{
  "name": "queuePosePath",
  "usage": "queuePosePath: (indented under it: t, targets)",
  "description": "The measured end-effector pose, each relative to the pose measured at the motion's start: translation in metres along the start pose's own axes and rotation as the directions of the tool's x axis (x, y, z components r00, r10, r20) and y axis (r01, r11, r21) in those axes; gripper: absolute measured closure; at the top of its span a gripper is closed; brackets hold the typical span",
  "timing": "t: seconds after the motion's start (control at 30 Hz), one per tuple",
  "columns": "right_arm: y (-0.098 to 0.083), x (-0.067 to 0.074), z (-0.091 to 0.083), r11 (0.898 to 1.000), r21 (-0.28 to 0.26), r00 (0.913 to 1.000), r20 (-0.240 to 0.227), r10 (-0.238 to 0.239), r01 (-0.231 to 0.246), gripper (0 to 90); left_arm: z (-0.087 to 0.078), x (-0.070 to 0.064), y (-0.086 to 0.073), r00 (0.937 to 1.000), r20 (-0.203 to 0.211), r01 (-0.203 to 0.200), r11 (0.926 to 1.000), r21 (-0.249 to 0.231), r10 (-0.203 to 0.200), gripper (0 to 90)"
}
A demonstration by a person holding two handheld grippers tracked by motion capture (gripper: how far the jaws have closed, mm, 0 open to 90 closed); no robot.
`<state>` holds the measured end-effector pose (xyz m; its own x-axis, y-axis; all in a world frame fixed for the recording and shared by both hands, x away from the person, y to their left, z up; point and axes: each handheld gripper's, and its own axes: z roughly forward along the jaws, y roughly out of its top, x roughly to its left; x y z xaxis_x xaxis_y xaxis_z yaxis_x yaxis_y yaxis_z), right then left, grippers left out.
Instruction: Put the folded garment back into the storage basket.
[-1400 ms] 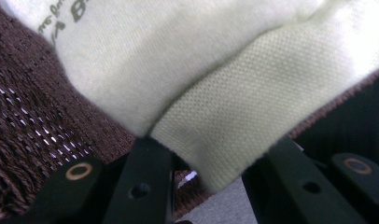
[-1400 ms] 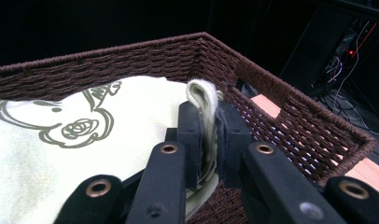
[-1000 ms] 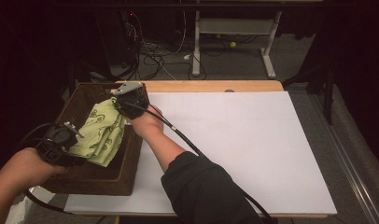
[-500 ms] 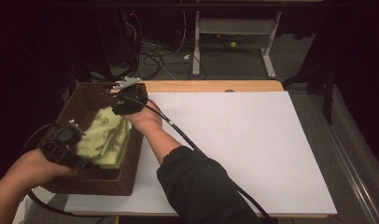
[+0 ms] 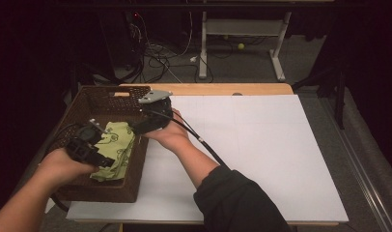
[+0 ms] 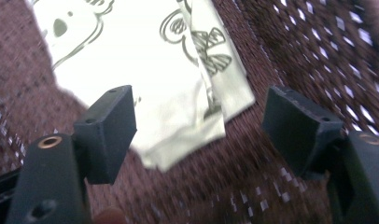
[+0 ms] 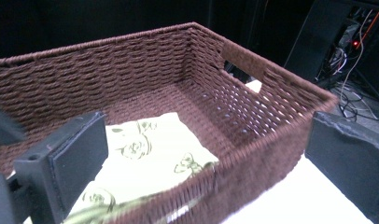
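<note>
1. High view: the folded green cloth (image 5: 114, 147) lies inside the brown wicker basket (image 5: 78, 113) on the counter (image 5: 261, 154). The left gripper (image 5: 95, 153) hovers at the cloth's near-left edge, almost on it. The right gripper (image 5: 136, 126) sits at the basket's right rim, with the cloth just beyond and below it. The left gripper is judged the nearer.
2. Left gripper view: the left gripper (image 6: 199, 126) has its jaws apart, having just narrowed a little, with nothing pressed between them. A corner of the cloth (image 6: 145, 84) lies straight ahead between the jaws, its long axis running away up-left.
3. Right gripper view: the right gripper (image 7: 206, 154) has its jaws spread wide, having just opened, and holds nothing. The basket rim (image 7: 243, 154) stands between the jaws, and the cloth (image 7: 145, 163) rests beyond it on the basket floor.
</note>
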<state>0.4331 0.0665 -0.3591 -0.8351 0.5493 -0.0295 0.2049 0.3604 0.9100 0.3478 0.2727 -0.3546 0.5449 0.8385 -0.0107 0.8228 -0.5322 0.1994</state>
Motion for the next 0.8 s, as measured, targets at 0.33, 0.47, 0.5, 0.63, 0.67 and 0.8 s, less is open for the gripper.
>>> queuePosePath:
  t: [0.33, 0.47, 0.5, 0.63, 0.67, 0.8]
  targets:
    - [-0.024, -0.008, -0.042, 1.000, -0.008, 0.9999, -0.001, -0.011, 0.011, 0.4, 0.051, 0.004, 0.018, 0.9999, -0.005, -0.015, 0.9841, 0.177, 0.016, 44.5]
    - [-0.031, -0.011, -0.051, 1.000, -0.011, 0.9999, 0.006, -0.010, 0.010, 0.4, 0.058, 0.001, 0.018, 0.9994, -0.013, -0.028, 0.9813, 0.190, 0.031, 54.8]
    - [-0.032, -0.011, -0.052, 1.000, -0.012, 1.0000, 0.006, -0.003, 0.004, 0.5, 0.059, 0.000, 0.018, 0.9985, -0.036, -0.034, 0.9795, 0.199, 0.042, 59.7]
    - [-0.035, -0.009, -0.054, 1.000, 0.002, 1.0000, -0.003, -0.006, 0.006, 0.5, 0.053, 0.003, 0.018, 0.9996, -0.029, -0.003, 0.9835, 0.181, 0.009, 81.8]
    - [-0.035, -0.008, -0.055, 1.000, 0.006, 0.9999, -0.006, -0.008, 0.009, 0.5, 0.052, 0.004, 0.017, 0.9996, -0.025, -0.006, 0.9853, 0.171, 0.010, 81.9]
    - [-0.033, -0.003, -0.058, 1.000, -0.001, 0.9996, -0.011, -0.024, 0.024, 0.5, 0.044, 0.003, 0.014, 0.9999, -0.012, -0.002, 0.9898, 0.142, 0.003, 82.4]
